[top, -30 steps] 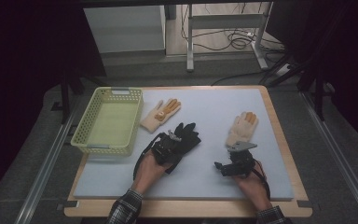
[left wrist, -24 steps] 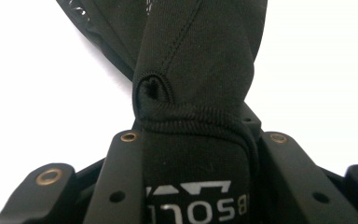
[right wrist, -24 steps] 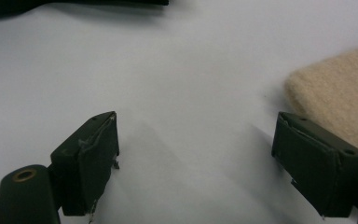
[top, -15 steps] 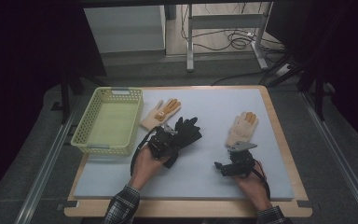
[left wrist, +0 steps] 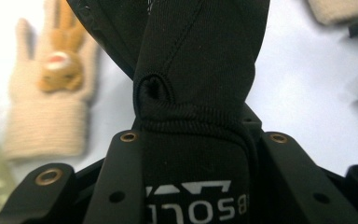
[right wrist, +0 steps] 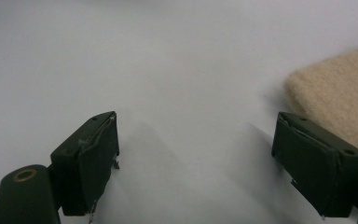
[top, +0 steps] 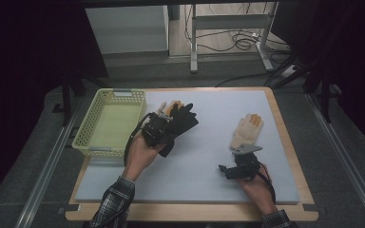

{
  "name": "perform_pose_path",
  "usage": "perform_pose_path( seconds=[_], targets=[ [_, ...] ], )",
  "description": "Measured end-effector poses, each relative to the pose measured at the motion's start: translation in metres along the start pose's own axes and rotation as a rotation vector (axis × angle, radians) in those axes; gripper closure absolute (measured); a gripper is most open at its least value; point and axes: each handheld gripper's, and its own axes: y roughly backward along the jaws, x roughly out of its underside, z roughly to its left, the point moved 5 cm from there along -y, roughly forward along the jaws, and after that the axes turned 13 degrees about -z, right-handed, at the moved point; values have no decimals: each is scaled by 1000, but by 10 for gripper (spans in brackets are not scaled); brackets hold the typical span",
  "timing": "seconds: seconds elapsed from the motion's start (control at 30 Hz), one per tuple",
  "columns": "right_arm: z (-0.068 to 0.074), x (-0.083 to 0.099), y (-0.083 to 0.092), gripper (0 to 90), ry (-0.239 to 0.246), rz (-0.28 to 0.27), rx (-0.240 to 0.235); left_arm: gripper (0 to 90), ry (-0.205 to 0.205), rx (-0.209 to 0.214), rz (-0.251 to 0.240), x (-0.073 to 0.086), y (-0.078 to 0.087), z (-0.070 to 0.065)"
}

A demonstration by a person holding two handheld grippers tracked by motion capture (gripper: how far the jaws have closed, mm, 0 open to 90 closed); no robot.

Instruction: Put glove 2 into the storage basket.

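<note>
We had the left gripper (top: 164, 128) pinching the black glove (top: 183, 121), lifted off the counter (top: 209, 156). Next it should swing toward the basket (top: 111, 124) beside it. Our right gripper (top: 228, 170) rested spread.

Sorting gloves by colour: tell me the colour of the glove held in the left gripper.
Black glove, clearest in the left gripper view.

The black glove (left wrist: 200, 93) carries upside-down white lettering, partly readable as "BSOL".
</note>
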Motion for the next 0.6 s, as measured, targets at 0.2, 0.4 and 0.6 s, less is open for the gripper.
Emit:
perform_pose_path(
  seconds=[0.2,0.4,0.6],
  targets=[
    [0,0,0,145,2,-1,0,654,25,-36,-4,-7,9,22],
    [0,0,0,145,0,-3,0,652,40,-77,-26,-14,22,41],
    [0,0,0,145,1,-3,0,649,44,-130,-21,-16,33,61]
  ],
)
